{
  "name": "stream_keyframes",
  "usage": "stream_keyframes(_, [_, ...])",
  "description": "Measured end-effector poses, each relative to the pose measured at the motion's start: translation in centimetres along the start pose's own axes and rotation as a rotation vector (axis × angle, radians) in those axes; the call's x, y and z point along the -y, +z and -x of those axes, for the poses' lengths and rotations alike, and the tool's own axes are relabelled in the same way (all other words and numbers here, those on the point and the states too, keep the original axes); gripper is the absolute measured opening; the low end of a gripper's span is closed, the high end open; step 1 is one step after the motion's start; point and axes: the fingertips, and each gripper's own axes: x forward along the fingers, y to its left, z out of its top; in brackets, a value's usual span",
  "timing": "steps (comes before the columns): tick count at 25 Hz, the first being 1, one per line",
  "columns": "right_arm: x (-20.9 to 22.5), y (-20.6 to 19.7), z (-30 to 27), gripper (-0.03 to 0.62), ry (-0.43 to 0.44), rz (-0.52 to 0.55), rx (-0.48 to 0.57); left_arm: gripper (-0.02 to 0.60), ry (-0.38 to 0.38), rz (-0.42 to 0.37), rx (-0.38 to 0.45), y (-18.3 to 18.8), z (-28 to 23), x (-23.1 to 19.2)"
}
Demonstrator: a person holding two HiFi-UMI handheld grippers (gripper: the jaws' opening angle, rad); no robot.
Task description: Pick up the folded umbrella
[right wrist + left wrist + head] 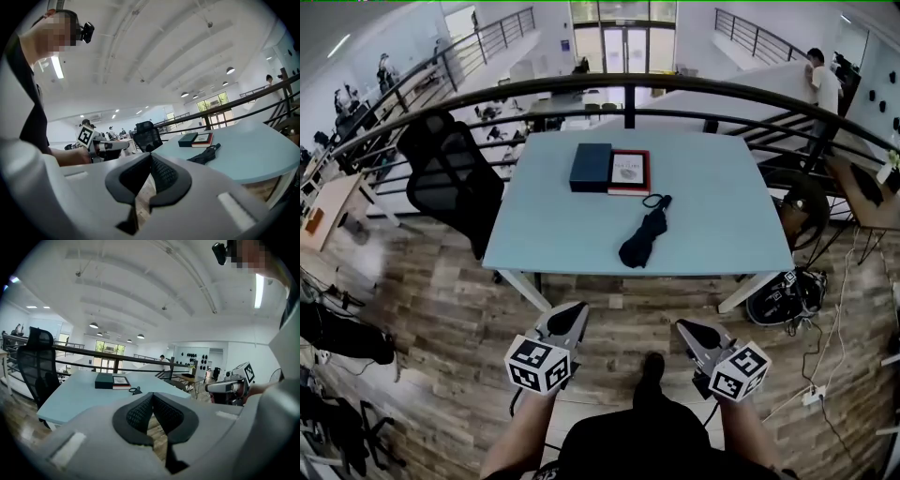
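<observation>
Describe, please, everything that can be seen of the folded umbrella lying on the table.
The folded umbrella is black and looks like soft fabric, collapsed into a short, loosely bunched bundle, not rolled tight. It lies flat and diagonally on the pale blue table, right of the middle. Its thicker end points toward the near edge. A thin cord loop at its far end lies close to the red book, and whether they touch cannot be told. Nothing else but the table touches it.
</observation>
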Motion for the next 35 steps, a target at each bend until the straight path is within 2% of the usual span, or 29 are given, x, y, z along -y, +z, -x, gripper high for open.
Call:
stream_keyframes(6, [9.6,4.2,-4.9,0.002,0.053,-0.002,-0.02,0.008,0.039,0.009,-0.003,4.4,-9.2,-2.9])
stream_keyframes(11, [14.2,7.0,-8.0,0.002,0.109,0.045,-0.05,0.008,0.053,0.036,0.034,7.3,-14.5,-3.8])
stream_keyframes(17, [15.6,8.3,-12.1,0.002,0.155,0.048,-0.059,0.008,0.057,0.033,0.017,8.0,-17.7,-6.4])
stream_keyframes(24, [17.6,9.8,-16.6,0.002,0.115,0.057,-0.087,0.008,0.025,0.057,0.012,8.8,-20.5,-11.2])
stream_keyframes(31, [18.0,7.8,-20.4,0.002,0.11,0.063,-0.18,0.008,-0.023,0.069,0.022,9.0,-22.3,-13.6])
stream_keyframes(35, [18.6,5.8,-23.2,0.002,0.144,0.005,-0.24,0.008,0.005,0.104,-0.003,7.3,-22.2,-15.5])
